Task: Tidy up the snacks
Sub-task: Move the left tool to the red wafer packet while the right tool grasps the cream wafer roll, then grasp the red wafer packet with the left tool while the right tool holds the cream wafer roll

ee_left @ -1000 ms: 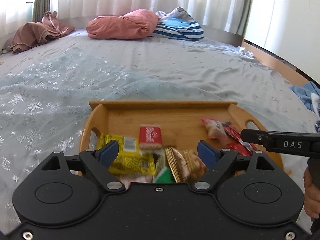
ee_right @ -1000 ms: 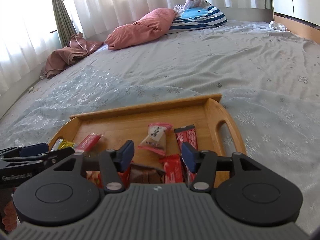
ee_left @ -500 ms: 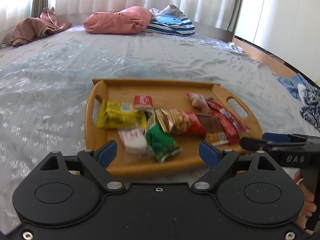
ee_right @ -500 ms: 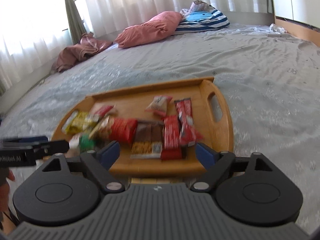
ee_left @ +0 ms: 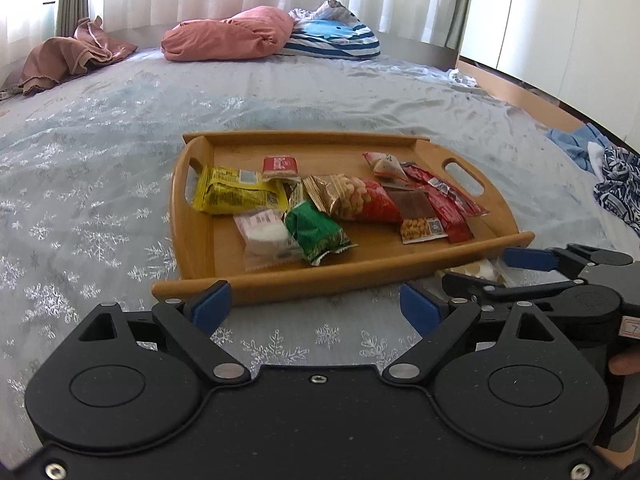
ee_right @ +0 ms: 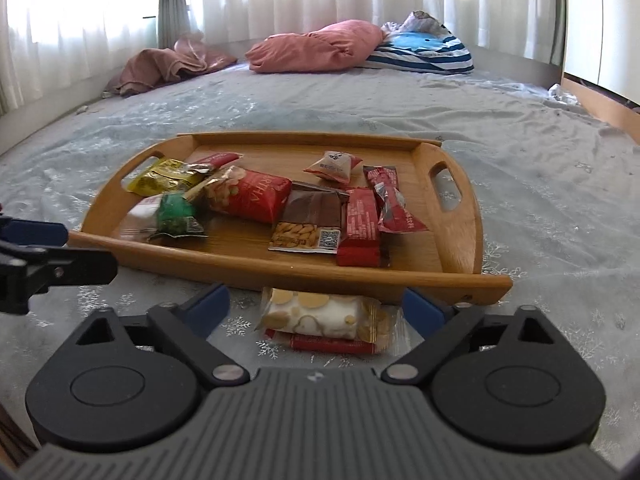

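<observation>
Nougat pack lies between wide-open, empty right gripper jaws, just near of tray: lower, centre pads, close gently; left gripper open, empty.

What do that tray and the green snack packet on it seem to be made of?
The tray looks like wood, maybe bamboo: warm honey colour, fine grain lines, a smooth, lightly glossy finish and cut-out handles. The green packet looks like thin metallised plastic film: it is crinkled, catches the light in bright patches and has crimped ends. Neither can be confirmed by sight alone.
</observation>
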